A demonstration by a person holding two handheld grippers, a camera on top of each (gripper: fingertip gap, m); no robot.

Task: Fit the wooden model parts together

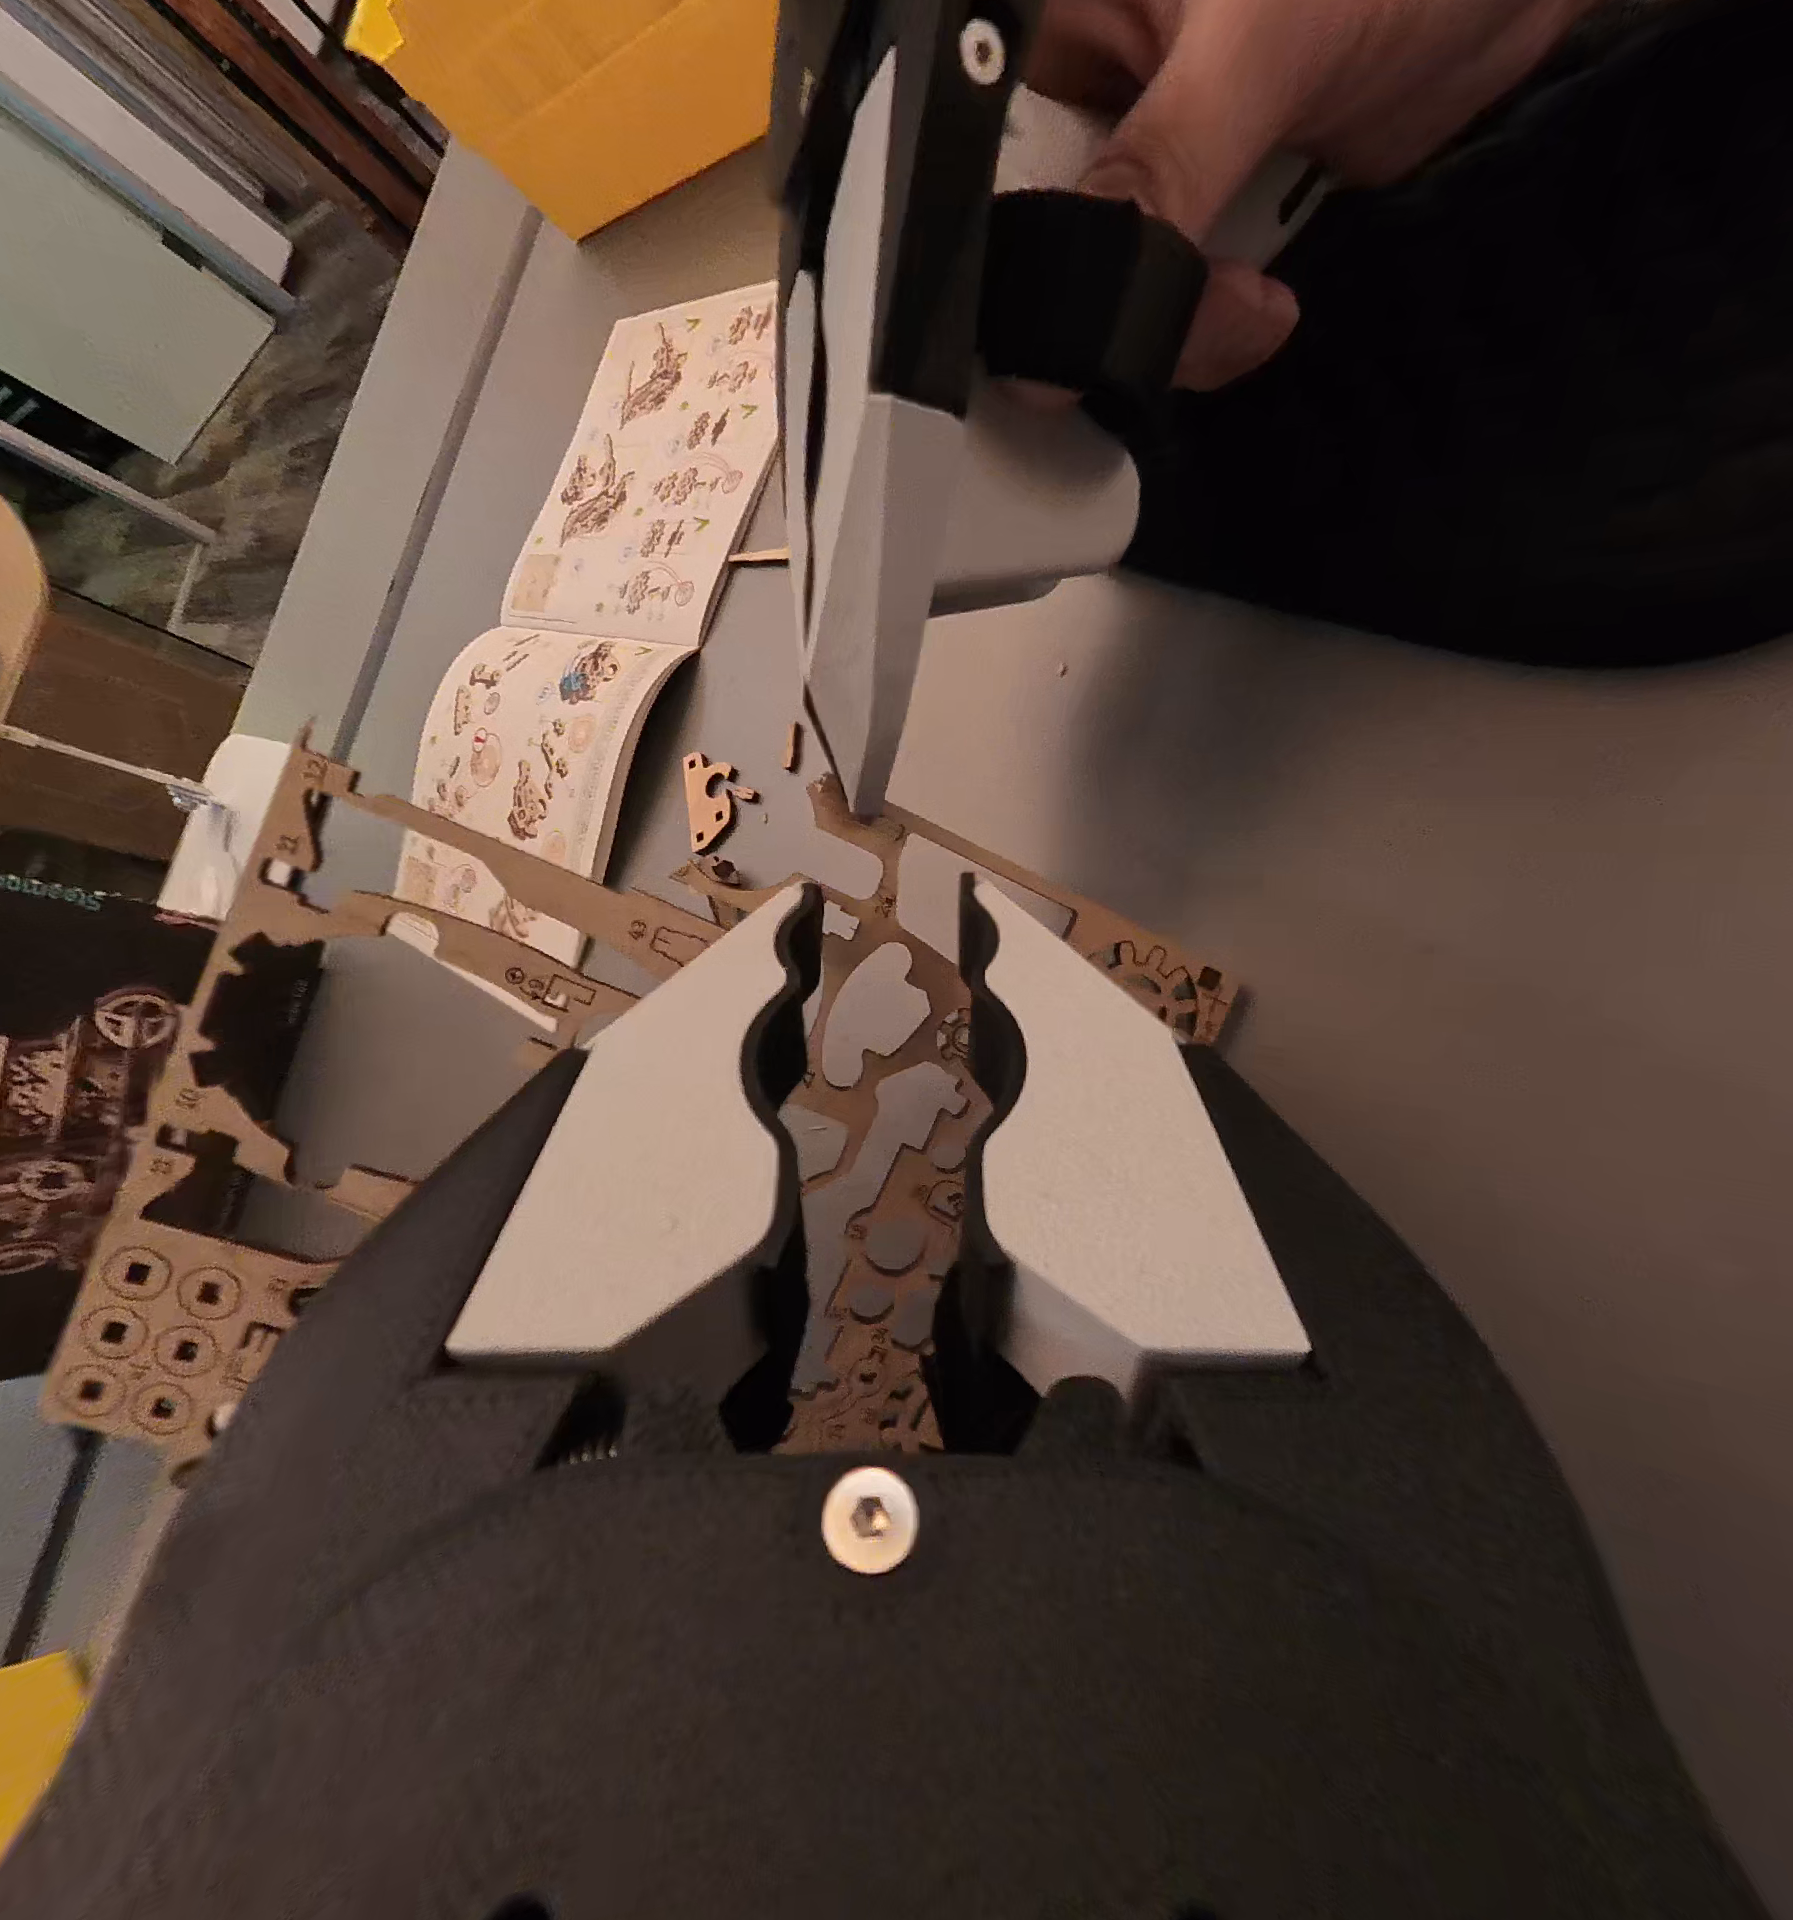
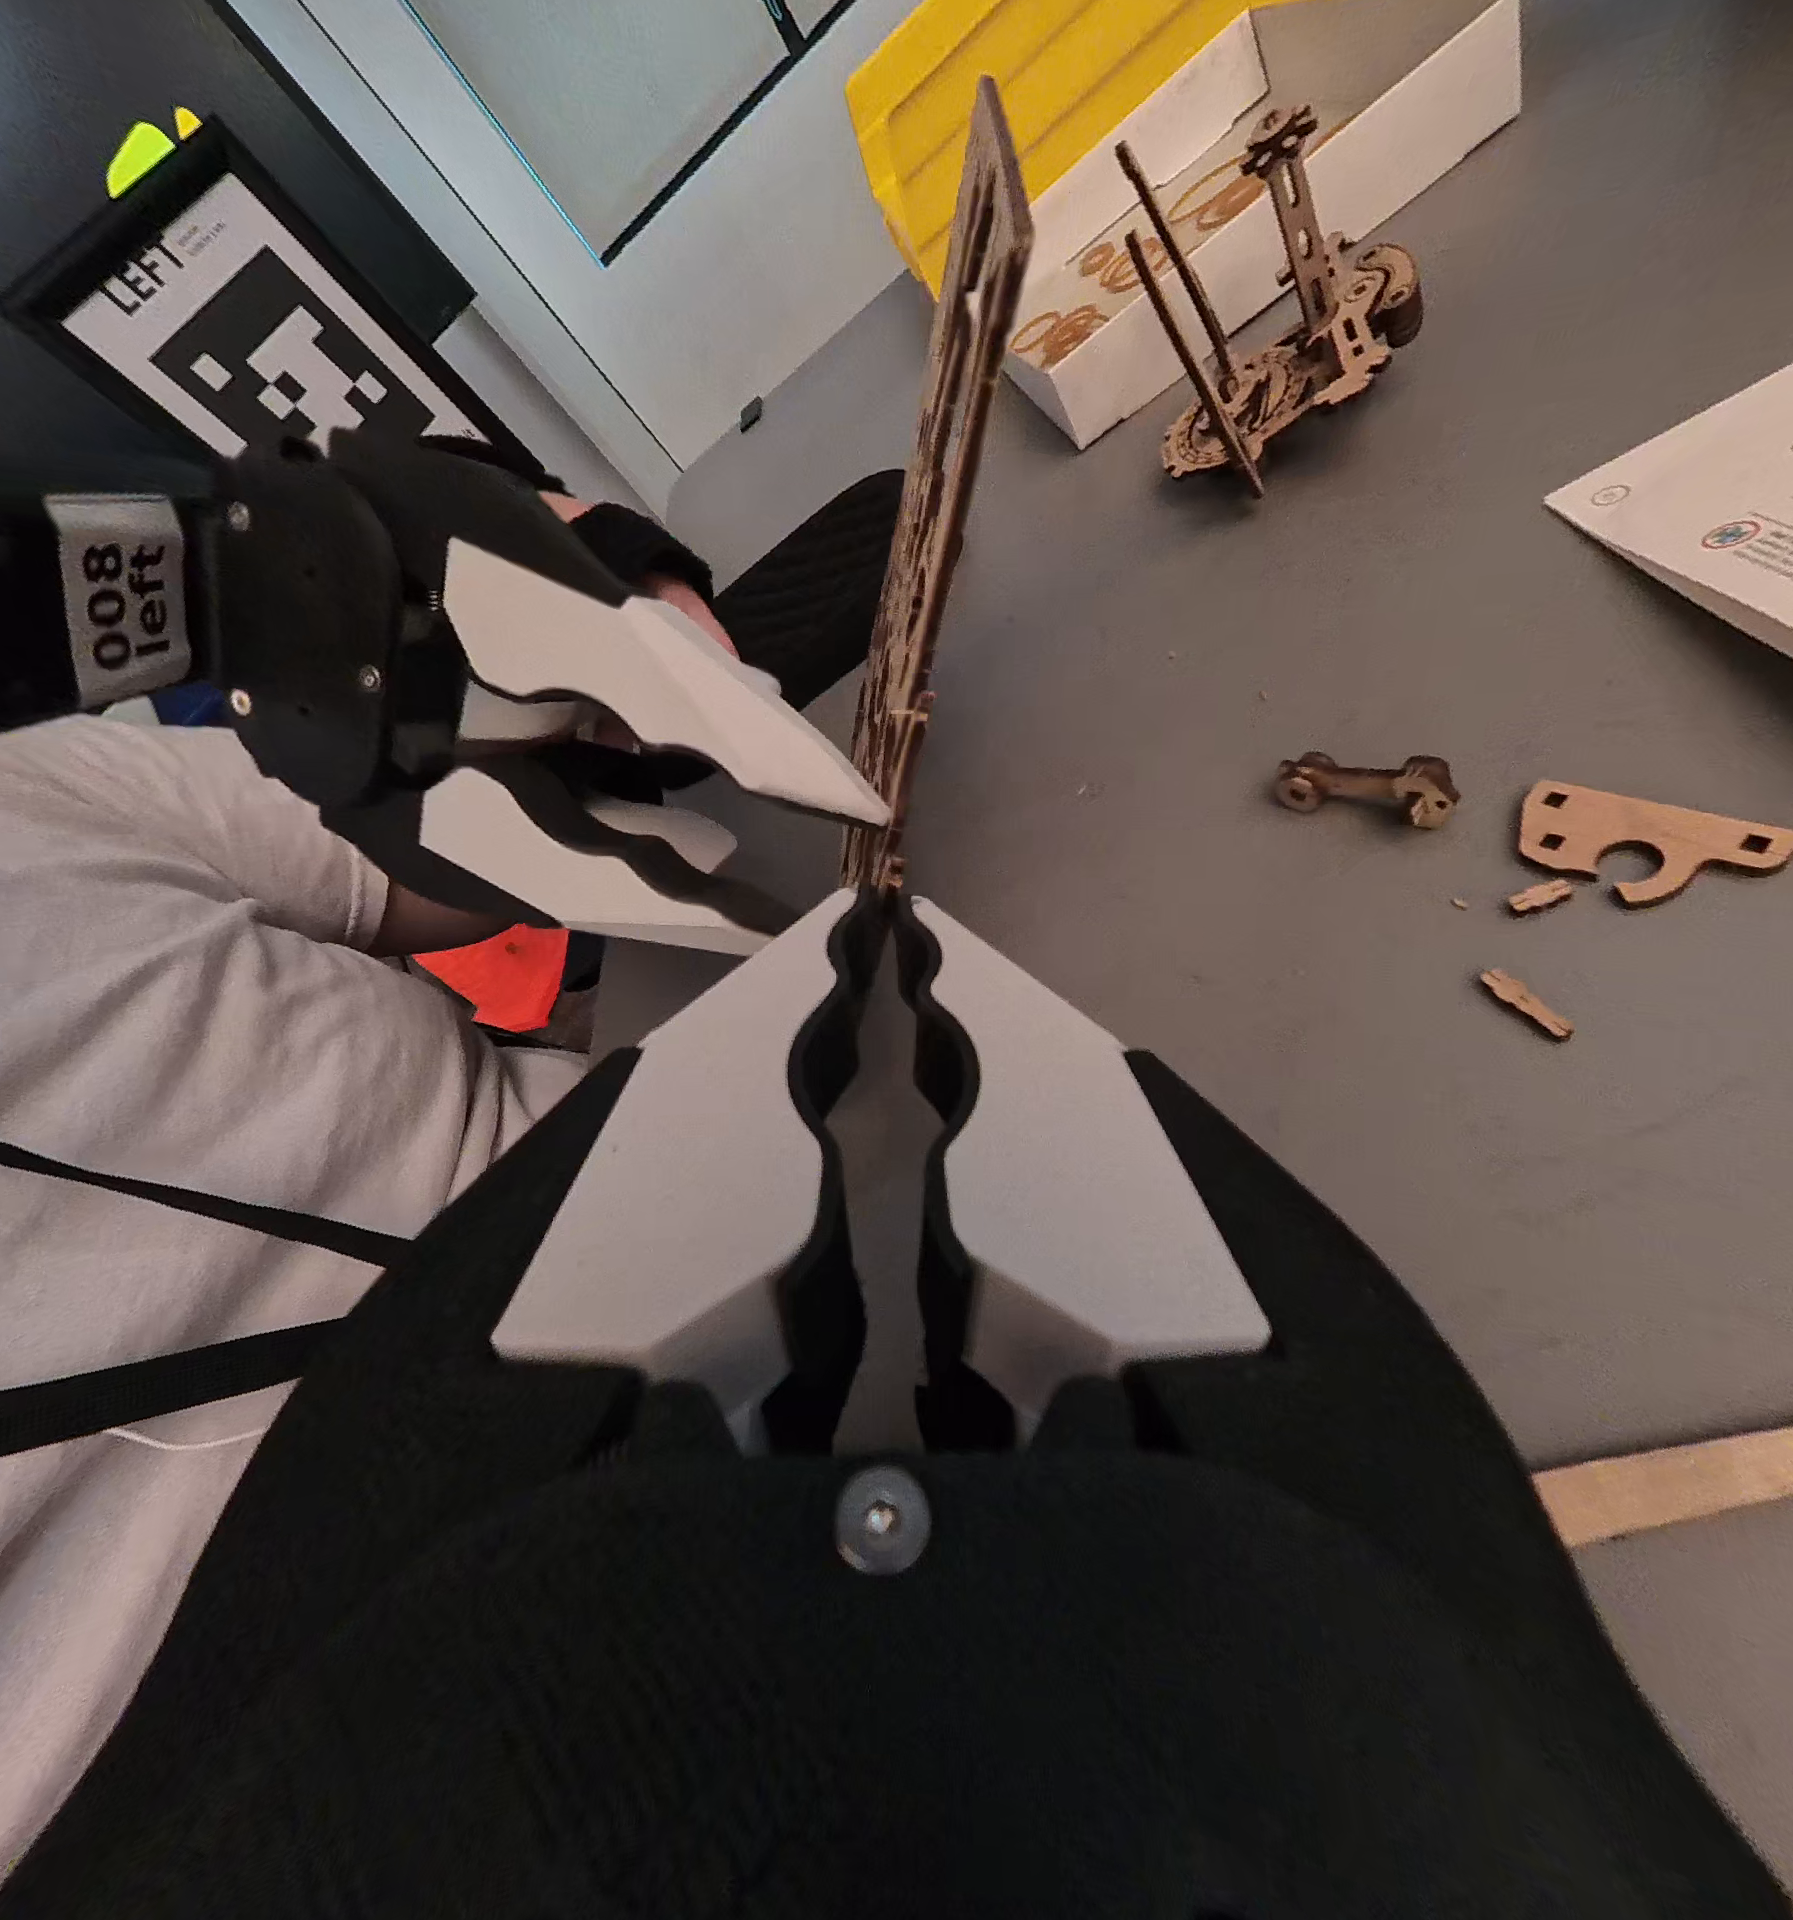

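Note:
A laser-cut wooden parts sheet [image 1: 248,1049] stands upright above the grey table [image 2: 1287,1195]. In the right wrist view the sheet [image 2: 959,416] is seen edge-on. My right gripper [image 2: 876,899] is shut on its near edge. In the left wrist view the right gripper [image 1: 856,816] comes down from above and pinches the sheet's top edge. My left gripper [image 1: 887,891] is open and faces the flat of the sheet, which shows through the gap. In the right wrist view the left gripper [image 2: 830,868] has one fingertip [image 2: 861,808] against the sheet's face.
A partly built wooden model [image 2: 1276,364] stands by a white box [image 2: 1391,187] and a yellow bin [image 2: 1027,104]. Loose wooden pieces [image 2: 1650,842] and a small sub-assembly [image 2: 1365,790] lie on the table. An open instruction booklet [image 1: 601,623] lies beyond the sheet. A black kit box [image 1: 40,1091] is at the left.

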